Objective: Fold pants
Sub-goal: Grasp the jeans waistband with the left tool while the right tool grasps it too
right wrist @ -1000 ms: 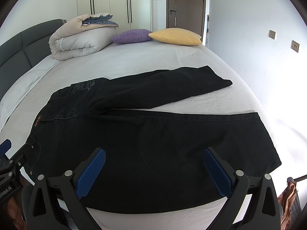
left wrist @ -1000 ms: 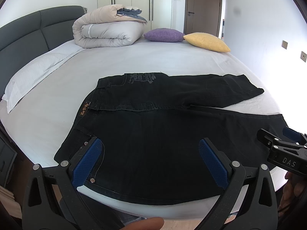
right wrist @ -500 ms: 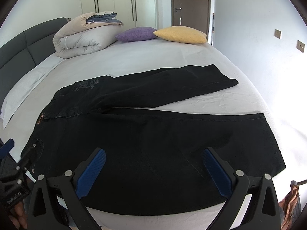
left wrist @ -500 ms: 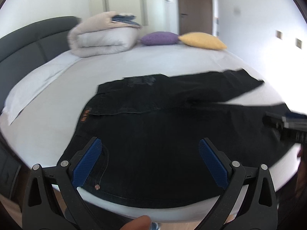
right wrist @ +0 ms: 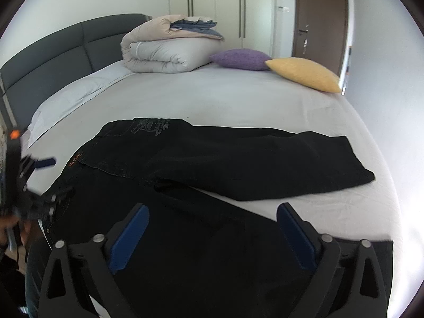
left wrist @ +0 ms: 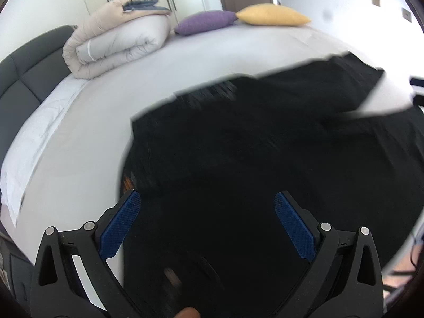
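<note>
The pants (right wrist: 212, 164) lie flat on my bed (right wrist: 238, 100), legs splayed apart. My left gripper (left wrist: 206, 212) hangs over the waist end, jaws wide, gripping nothing. My right gripper (right wrist: 212, 225), its jaws just narrowing slightly, stands wide over the near leg, nothing pressed.

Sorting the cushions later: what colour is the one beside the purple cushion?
Yellow cushion, plain, touching the purple cushion; clearest in the right wrist view.

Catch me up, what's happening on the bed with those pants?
A person holds a gripper in each hand over black pants spread flat on the bed, legs apart, nothing folded yet. The left gripper is over the waist end, jaws open and empty. The right gripper is over the nearer leg; its jaws have just been closing slightly, gripping nothing.
</note>
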